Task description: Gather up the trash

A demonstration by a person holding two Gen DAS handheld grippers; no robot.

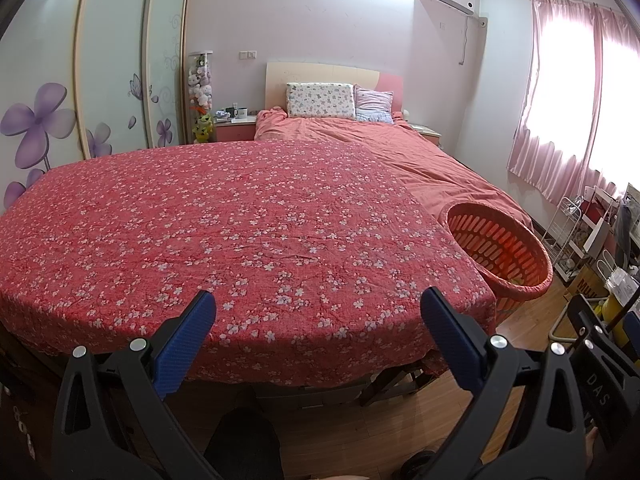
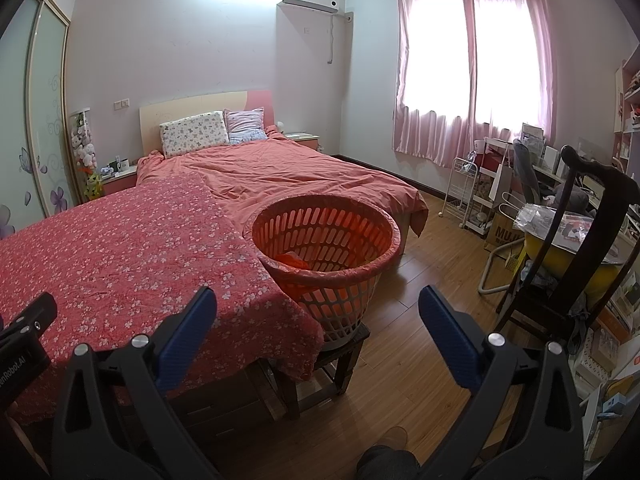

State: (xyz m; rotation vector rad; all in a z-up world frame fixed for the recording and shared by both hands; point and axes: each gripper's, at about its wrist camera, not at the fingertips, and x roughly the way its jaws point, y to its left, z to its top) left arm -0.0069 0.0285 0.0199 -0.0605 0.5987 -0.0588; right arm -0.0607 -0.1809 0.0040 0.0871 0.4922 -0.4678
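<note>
Right wrist: basket [image 2: 326,240] between fingers [image 2: 188,328]

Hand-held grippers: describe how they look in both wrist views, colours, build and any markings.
Both match. The left hand-held gripper and the right hand-held gripper each have two black plastic clamp-style arms with cut-out slots and silver rivets, tipped with flat, textured blue pads. White lettering "DAS" shows on the black part at the left view's right edge, partial "nRobot.AI" at the right view's left edge. No cables or sleeves visible.
</note>
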